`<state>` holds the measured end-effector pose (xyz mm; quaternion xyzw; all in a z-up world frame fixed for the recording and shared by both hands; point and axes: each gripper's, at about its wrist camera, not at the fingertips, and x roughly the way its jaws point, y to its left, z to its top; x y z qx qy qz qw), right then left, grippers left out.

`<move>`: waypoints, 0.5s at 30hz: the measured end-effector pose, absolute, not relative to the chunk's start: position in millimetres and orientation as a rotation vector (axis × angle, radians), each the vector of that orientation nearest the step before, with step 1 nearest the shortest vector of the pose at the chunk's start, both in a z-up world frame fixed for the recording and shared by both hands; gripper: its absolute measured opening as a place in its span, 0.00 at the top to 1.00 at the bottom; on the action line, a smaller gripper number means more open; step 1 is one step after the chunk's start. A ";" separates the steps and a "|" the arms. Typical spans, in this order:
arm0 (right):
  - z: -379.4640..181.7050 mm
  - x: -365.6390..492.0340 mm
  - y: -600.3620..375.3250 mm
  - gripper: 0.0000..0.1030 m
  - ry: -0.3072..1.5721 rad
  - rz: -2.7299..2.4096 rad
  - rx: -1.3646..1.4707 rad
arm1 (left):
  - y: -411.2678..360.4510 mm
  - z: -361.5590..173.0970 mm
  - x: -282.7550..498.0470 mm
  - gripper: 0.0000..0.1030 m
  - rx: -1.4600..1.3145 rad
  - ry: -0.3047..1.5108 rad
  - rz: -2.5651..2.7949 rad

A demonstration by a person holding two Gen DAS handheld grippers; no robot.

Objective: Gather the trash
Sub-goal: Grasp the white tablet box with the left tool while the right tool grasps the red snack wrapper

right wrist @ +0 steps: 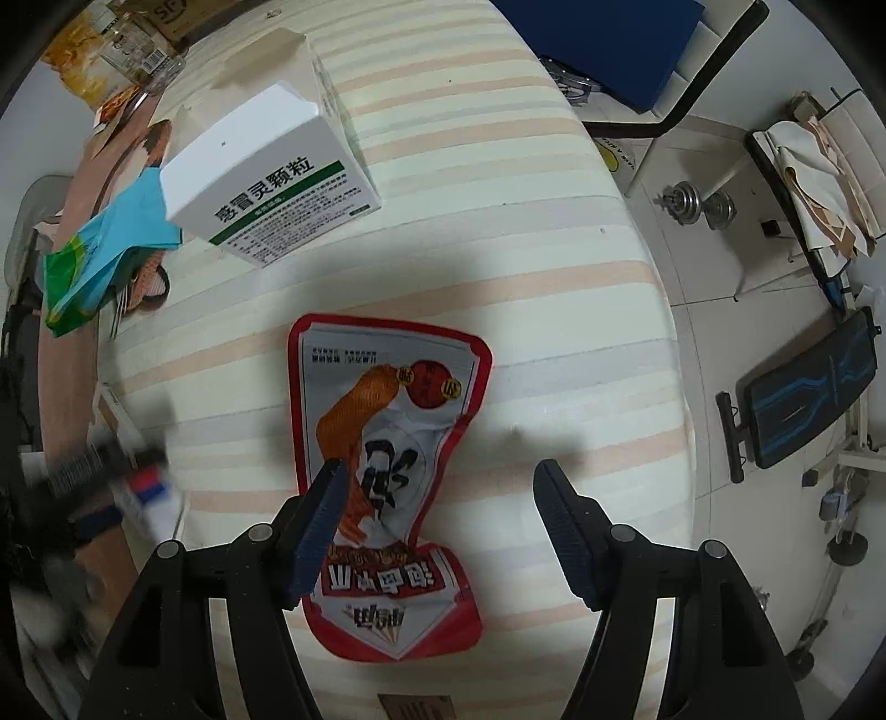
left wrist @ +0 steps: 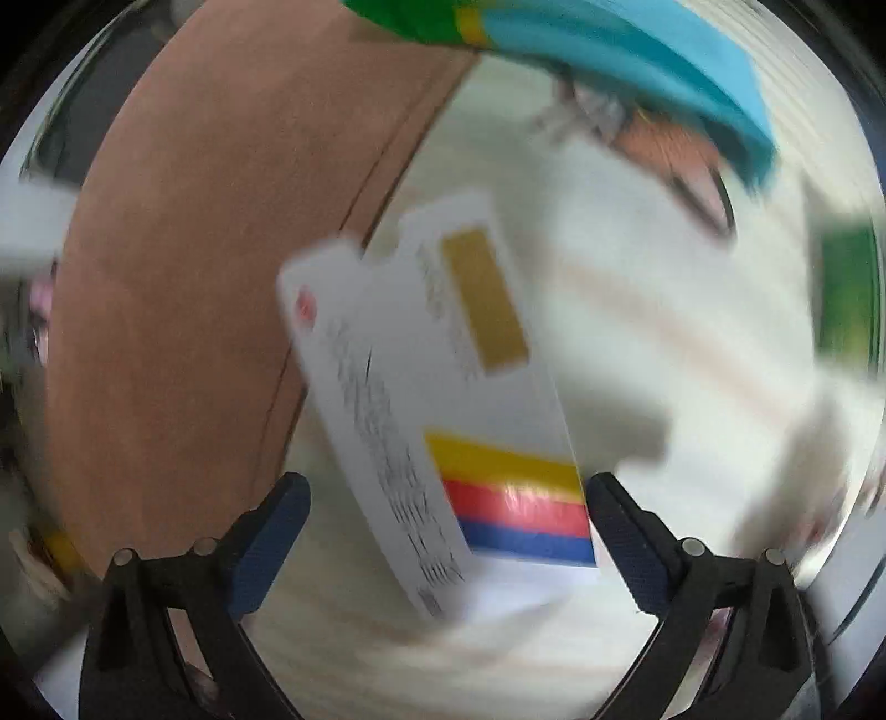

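Observation:
In the blurred left wrist view, my left gripper (left wrist: 446,531) is open around a white carton (left wrist: 432,387) with yellow, red and blue stripes, lying on the striped cloth; its right fingertip sits at the carton's edge. In the right wrist view, my right gripper (right wrist: 440,526) is open just above a red and white snack wrapper (right wrist: 387,471) lying flat on the cloth. Its left finger (right wrist: 318,526) overlaps the wrapper. The left gripper and carton (right wrist: 147,487) show blurred at the left edge. A white and green medicine box (right wrist: 266,177) stands further back.
A blue and green plastic bag (right wrist: 105,249) lies at the left of the table (right wrist: 498,249), over a brown surface (left wrist: 194,277). Jars and packets (right wrist: 122,50) stand at the far corner. The table's right edge drops to a tiled floor with a dumbbell (right wrist: 700,205) and bench (right wrist: 803,399).

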<state>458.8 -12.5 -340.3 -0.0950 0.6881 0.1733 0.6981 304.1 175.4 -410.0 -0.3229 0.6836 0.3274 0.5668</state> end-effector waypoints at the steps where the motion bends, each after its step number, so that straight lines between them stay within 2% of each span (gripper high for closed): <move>1: -336.5 460.9 -16.4 0.24 1.537 0.385 -0.210 | 172.1 -409.1 293.5 0.01 -0.749 1.615 0.762; 4: -340.5 457.9 -17.1 0.15 1.550 0.392 -0.190 | 175.8 -407.4 266.1 0.02 -0.826 1.579 0.778; 8: -355.7 456.7 -6.6 0.15 1.544 0.394 -0.222 | 187.0 -403.1 249.2 0.03 -0.888 1.511 0.820; 11: -364.2 452.0 7.2 0.17 1.513 0.362 -0.298 | 179.1 -393.2 269.5 0.21 -0.763 1.492 0.784; 12: -366.6 448.2 10.8 0.21 1.492 0.342 -0.338 | 175.8 -390.3 270.7 0.33 -0.742 1.487 0.757; 14: -363.8 440.7 13.1 0.41 1.448 0.366 -0.342 | 167.5 -385.4 267.4 0.33 -0.664 1.493 0.724; 15: -361.8 435.7 15.3 0.59 1.438 0.377 -0.356 | 164.2 -384.2 263.2 0.33 -0.638 1.488 0.710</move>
